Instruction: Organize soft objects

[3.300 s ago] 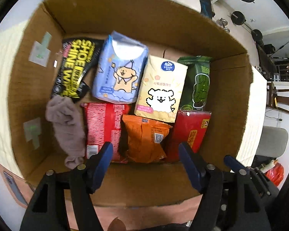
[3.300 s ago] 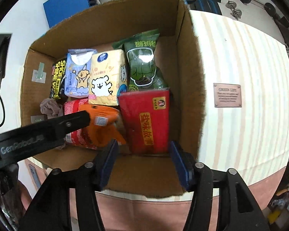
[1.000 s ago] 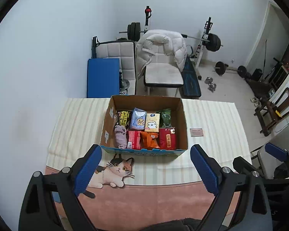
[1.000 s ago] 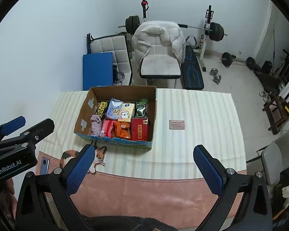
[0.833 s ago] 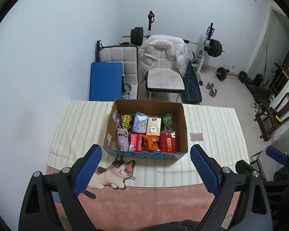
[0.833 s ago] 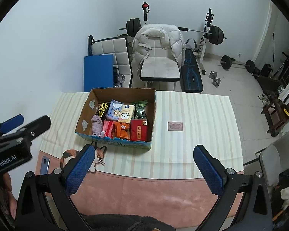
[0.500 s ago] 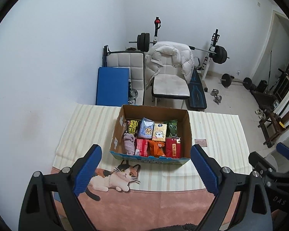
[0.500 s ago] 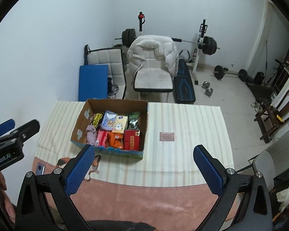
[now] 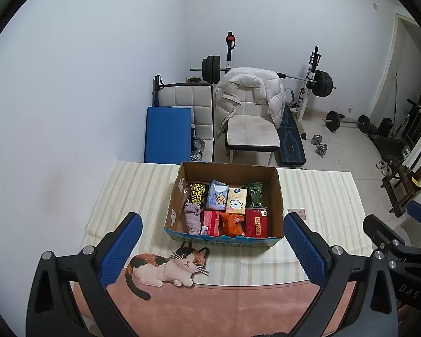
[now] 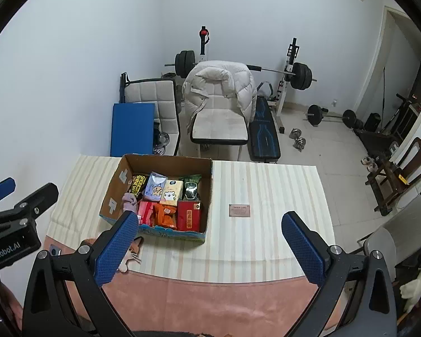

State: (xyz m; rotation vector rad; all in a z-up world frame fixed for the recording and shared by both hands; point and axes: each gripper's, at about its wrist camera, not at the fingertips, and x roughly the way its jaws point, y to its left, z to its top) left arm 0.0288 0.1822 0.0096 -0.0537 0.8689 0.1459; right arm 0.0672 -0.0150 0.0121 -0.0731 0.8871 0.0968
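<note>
The cardboard box (image 9: 224, 226) stands mid-surface, its upright walls fencing the packets (image 9: 233, 219) packed side by side inside; entry is from above only. Open striped cloth (image 9: 322, 196) lies right of the box, holding only a small flat card (image 10: 239, 210). Left of the box, cloth is bare too. The near pink strip (image 9: 224, 306) is free.

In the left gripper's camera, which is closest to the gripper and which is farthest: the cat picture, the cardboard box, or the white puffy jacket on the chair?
From the left gripper, in its own view:
1. Cat picture, on the mat right between the fingers, a bit left.
2. Cardboard box, behind the cat, mid-table.
3. White puffy jacket, over the chair past the table's far edge.
</note>
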